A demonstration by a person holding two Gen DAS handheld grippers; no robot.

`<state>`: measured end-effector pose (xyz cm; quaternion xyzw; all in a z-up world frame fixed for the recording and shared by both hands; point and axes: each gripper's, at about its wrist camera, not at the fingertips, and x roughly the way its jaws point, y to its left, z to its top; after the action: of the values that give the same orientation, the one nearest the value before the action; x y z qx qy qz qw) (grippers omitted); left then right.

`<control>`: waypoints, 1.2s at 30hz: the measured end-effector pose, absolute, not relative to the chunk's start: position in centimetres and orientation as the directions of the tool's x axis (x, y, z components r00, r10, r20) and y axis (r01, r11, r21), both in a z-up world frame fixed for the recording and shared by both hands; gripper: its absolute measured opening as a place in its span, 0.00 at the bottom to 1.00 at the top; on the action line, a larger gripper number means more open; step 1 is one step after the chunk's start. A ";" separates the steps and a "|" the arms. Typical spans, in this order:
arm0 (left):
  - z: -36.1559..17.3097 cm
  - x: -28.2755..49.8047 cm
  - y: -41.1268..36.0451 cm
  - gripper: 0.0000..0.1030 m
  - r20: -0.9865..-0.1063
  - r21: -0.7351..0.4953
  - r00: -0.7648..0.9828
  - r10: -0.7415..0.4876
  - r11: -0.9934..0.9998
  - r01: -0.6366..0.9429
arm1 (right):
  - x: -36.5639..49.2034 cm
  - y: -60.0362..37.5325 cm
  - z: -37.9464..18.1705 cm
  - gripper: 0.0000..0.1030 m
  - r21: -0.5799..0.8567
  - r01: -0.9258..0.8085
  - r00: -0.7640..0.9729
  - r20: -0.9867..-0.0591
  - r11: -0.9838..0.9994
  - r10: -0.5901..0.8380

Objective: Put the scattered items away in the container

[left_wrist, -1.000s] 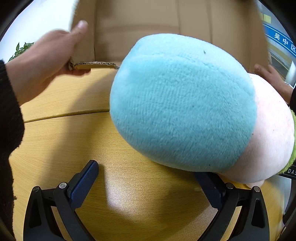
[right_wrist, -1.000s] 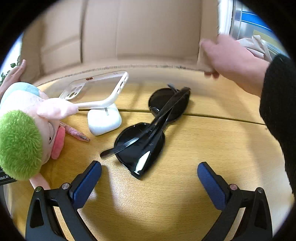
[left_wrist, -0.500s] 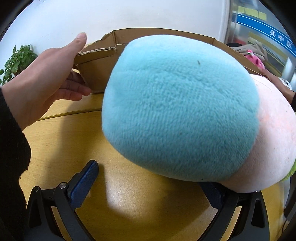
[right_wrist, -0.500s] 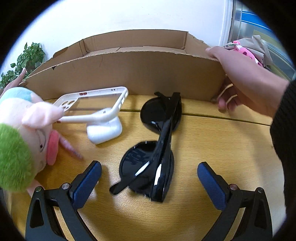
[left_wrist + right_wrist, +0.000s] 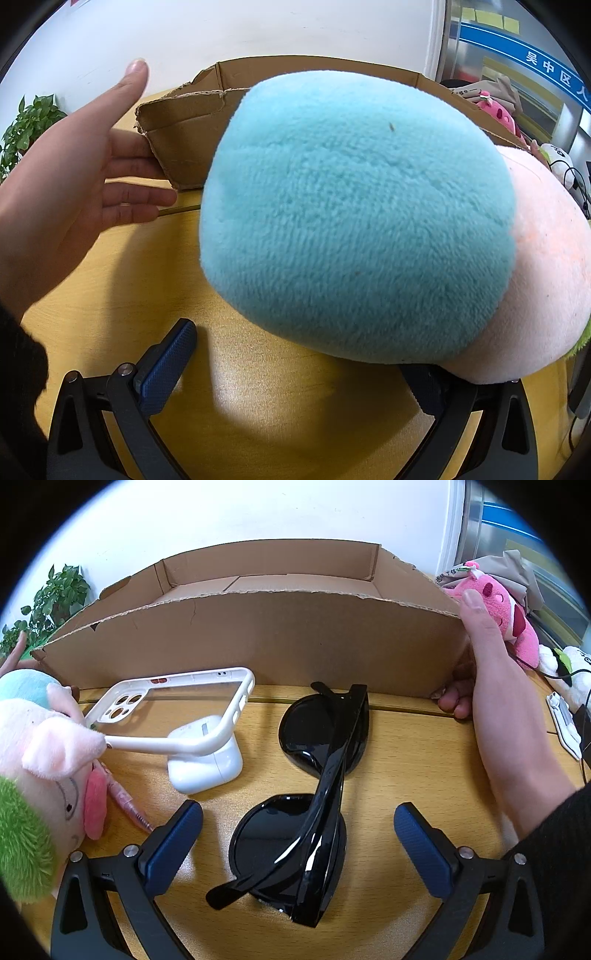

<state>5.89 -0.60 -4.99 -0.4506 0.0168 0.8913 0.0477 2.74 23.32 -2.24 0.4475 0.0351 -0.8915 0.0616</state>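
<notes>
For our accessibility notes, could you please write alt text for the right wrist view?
Folded black sunglasses lie on a wooden table between the open fingers of the right gripper. Behind them stands a low cardboard box, a hand at its right corner; left are a white phone case leaning on a white earbud case and a plush toy.

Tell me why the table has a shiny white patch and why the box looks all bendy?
Left wrist view: a bright glare patch sits on the wooden table, light bouncing off its glossy top. Right wrist view: the fisheye lens bows the cardboard box front wall into a curve and blackens the corners; the sunglasses show small white glints too.
</notes>
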 end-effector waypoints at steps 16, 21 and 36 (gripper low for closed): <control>-5.0 6.3 -0.4 1.00 -0.805 -0.011 -0.588 0.076 -0.993 -0.114 | 2.7 23.3 -2.3 1.00 -0.008 0.145 -0.592 -0.802 -0.989 -0.080; -5.0 6.5 -0.5 1.00 -0.805 -0.011 -0.588 0.077 -0.993 -0.114 | 2.7 23.4 -2.3 1.00 -0.008 0.146 -0.592 -0.802 -0.989 -0.082; -5.0 7.4 -0.7 1.00 -0.805 -0.009 -0.589 0.072 -0.994 -0.108 | 4.3 23.5 -2.3 1.00 -0.007 0.170 -0.591 -0.801 -0.985 -0.096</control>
<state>7.35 -0.67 -4.96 -0.4507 0.0202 0.8910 0.0503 4.31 23.52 -2.30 0.4462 0.0416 -0.8908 0.0746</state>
